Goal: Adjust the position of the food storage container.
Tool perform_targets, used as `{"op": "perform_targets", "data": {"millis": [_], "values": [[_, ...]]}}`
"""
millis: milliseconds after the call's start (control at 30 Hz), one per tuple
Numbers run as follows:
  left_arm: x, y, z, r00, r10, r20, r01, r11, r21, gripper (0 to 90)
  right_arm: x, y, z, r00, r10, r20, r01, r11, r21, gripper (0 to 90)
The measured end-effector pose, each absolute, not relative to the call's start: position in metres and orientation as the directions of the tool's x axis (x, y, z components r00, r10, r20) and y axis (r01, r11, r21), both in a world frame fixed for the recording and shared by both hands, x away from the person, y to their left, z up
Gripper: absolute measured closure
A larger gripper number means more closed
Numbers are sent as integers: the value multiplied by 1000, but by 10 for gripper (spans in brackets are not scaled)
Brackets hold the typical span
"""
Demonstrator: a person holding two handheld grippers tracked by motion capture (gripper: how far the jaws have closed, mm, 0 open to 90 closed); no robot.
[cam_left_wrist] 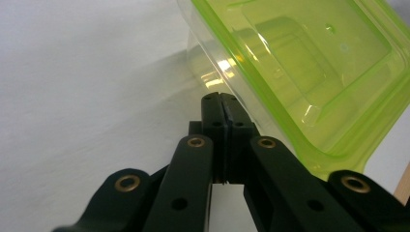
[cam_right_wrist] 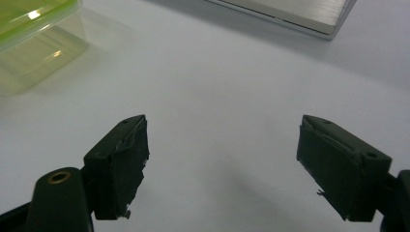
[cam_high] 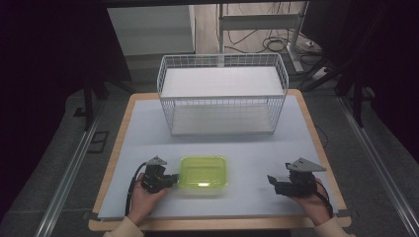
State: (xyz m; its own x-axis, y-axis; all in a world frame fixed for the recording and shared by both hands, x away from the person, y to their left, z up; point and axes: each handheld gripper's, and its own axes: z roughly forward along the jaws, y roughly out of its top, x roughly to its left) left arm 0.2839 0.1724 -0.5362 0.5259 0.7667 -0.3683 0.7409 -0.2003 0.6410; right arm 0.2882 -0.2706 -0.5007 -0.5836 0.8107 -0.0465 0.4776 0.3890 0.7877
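Up close, the left claw [cam_left_wrist: 221,99] is sitting with its two black jaws pressed flat together and nothing between them, its tips lying just beside the clear wall of a lime-green lidded container [cam_left_wrist: 309,72]. Seen from above, that container [cam_high: 203,172] is resting near the front middle of the grey desk [cam_high: 257,148], with the left claw [cam_high: 170,178] at its left edge; whether the tips are touching it cannot be told. Well apart on the right, the right claw [cam_right_wrist: 222,164] is hanging wide open over bare desk, gripping nothing. Behind them, a white wire basket [cam_high: 222,94] is standing at the desk's far side.
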Motion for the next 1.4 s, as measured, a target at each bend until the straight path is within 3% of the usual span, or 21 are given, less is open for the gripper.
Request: {"op": "perform_targets", "data": {"millis": [733,1200,1400], "values": [[296,127,-535,586,732,-347,715,-265,647,897,288,-269,-501,-590,806,-55,472,399,786,188],[289,151,-524,559,742,-371,709,-195,678,890,286,-270,-499,-601,798,-36,460,383,801,186],[281,166,-516,553,739,-385,695,-154,703,841,287,-271,-498,-608,794,7,464,348,814,180]]}}
